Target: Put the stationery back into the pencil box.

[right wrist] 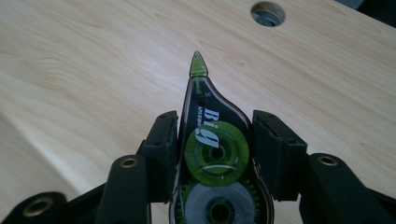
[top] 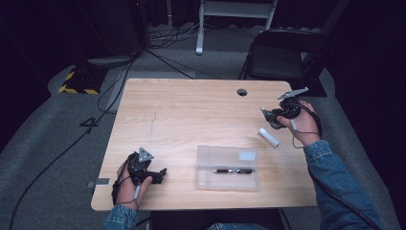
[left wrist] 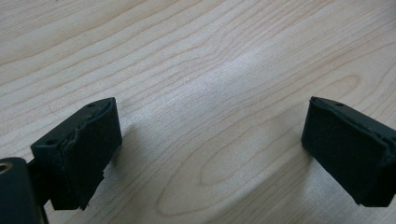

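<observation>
- at the table's (top: 191, 103) far right, right gripper (top: 269, 116) is clamped on a correction tape dispenser (right wrist: 208, 154), lifted off the wood, green tip (right wrist: 198, 65) pointing away toward the cable hole (right wrist: 267, 13)
- grip sits on the smooth curved sides of the shell; likely risk: it pivots or squirts forward if squeezed harder
- left gripper (left wrist: 210, 140) rests low over bare wood near the front left corner, jaws wide apart, holding nothing
- clear plastic case (top: 228, 167) with a pen (top: 233, 170) inside sits front centre; white cylinder (top: 269, 136) lies just beside the right hand (top: 301, 127)
- cylinder could roll if a sleeve or cable brushes it
</observation>
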A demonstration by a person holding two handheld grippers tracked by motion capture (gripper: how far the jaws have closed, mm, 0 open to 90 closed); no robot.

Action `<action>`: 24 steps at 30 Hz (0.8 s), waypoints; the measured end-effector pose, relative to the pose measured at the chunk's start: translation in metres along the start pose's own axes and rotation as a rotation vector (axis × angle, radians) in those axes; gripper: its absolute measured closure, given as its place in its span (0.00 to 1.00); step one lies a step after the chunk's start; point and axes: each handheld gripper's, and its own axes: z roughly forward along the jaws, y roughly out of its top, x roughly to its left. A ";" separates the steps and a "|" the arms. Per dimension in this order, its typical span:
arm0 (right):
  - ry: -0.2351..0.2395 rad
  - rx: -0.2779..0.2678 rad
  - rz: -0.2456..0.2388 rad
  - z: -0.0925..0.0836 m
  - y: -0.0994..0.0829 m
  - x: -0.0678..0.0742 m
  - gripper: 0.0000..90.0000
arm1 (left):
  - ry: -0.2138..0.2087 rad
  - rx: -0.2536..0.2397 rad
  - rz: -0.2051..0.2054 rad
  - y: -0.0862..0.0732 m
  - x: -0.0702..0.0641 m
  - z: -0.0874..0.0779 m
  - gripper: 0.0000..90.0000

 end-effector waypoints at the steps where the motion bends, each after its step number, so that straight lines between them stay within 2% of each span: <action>1: 0.000 0.000 0.000 0.000 0.000 0.000 0.59 | 0.000 0.000 0.000 0.000 0.000 0.000 0.06; 2: 0.026 -0.012 -0.025 -0.008 -0.001 0.012 0.59 | 0.000 0.000 -0.001 0.000 0.000 0.000 0.06; 6: 0.074 -0.033 -0.056 -0.020 -0.003 0.031 0.59 | 0.000 0.000 0.000 0.000 0.000 0.000 0.06; 8: 0.085 -0.037 -0.066 -0.023 -0.003 0.036 0.59 | 0.000 0.000 0.000 0.000 0.000 0.000 0.06; 15: 0.183 -0.065 -0.122 -0.039 -0.014 0.071 0.59 | -0.001 0.001 0.001 0.001 0.000 0.001 0.05; 21: 0.261 -0.079 -0.179 -0.042 -0.020 0.101 0.59 | 0.000 0.002 0.001 0.001 0.000 0.001 0.05; 24: 0.290 -0.067 -0.201 -0.040 -0.022 0.111 0.59 | 0.000 0.004 0.001 0.001 0.000 0.001 0.05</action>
